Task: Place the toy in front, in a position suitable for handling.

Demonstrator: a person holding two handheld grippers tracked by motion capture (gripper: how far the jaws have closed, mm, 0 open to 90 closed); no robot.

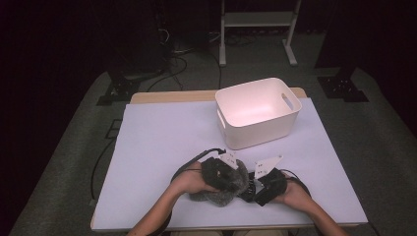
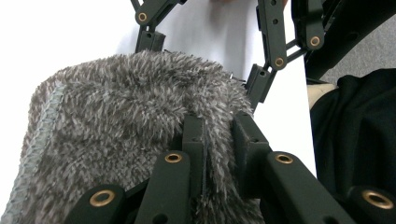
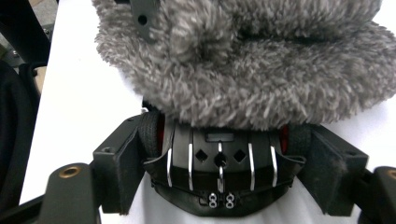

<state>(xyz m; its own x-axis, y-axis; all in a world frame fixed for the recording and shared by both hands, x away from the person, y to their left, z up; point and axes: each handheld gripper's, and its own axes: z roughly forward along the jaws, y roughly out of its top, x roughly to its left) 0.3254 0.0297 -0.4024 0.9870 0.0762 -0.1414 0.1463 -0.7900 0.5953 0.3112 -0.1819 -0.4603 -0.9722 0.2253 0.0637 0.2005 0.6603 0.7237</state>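
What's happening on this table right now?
A person works with a gripper in each hand near the table's front edge. The left gripper is pinched shut on a fuzzy grey cloth. The right gripper has its jaws set wide around a black toy car, which lies partly under the cloth. A white bin stands farther back.

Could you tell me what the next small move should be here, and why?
Probably draw the grey fuzzy cloth gently off with the left claw while the right claw keeps steady. The left claw is shut on a fold of the cloth, which drapes over the black toy car that the right claw appears to grip by its sides.
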